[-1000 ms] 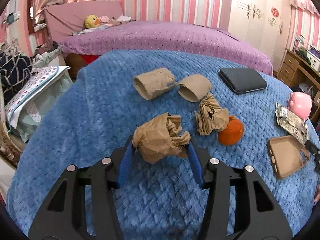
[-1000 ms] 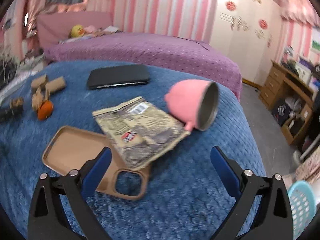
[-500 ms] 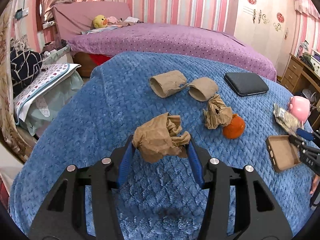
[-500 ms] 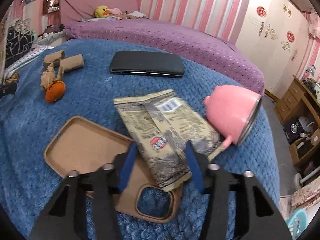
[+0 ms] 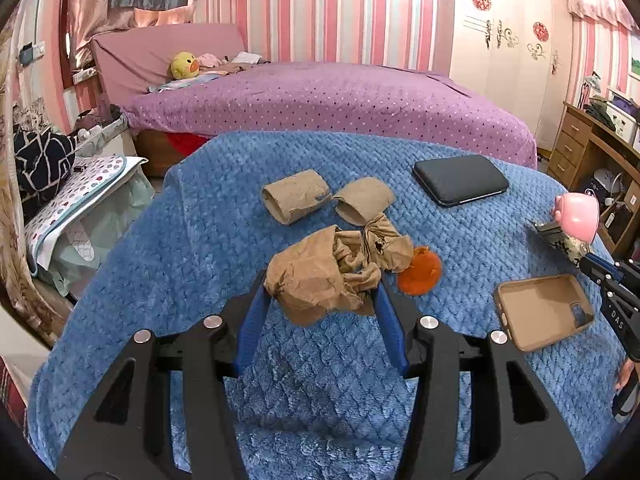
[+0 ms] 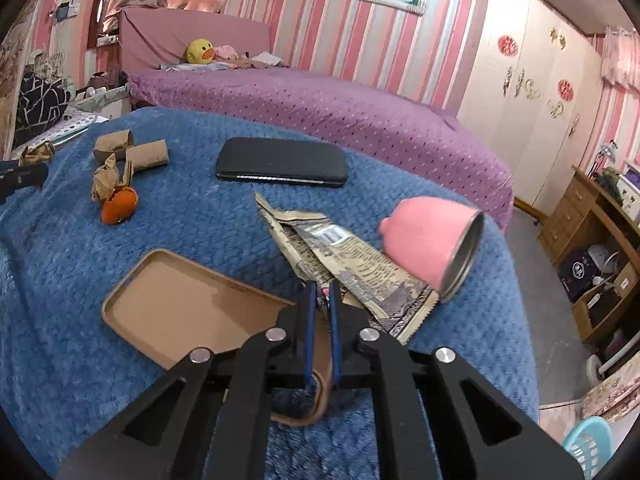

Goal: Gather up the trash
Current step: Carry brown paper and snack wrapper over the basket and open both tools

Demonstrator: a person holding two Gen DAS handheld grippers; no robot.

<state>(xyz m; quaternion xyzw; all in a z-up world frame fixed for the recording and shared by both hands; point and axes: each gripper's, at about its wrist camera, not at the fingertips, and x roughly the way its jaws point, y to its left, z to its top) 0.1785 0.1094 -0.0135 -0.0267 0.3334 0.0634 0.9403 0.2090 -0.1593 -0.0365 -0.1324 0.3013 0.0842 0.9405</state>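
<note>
I count two cardboard tubes [image 5: 295, 202] [image 5: 364, 200], two crumpled paper wads [image 5: 320, 280] [image 5: 386, 242], one wrapper [image 6: 340, 256], one cup [image 6: 432, 244], one phone case [image 5: 544, 312], one wallet [image 5: 460, 179].

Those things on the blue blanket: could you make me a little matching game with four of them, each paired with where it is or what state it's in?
Things:
1. crumpled brown paper
2. printed wrapper
3. pink cup
4. black case

Places or states:
A. lying on its side, open mouth toward the blanket's edge
B. pinched between the fingers of the right gripper
C. flat on the blanket, nearest the purple bed
D. held in the left gripper, lifted off the blanket

Pairs: 1-D, 2-B, 3-A, 4-C
</note>
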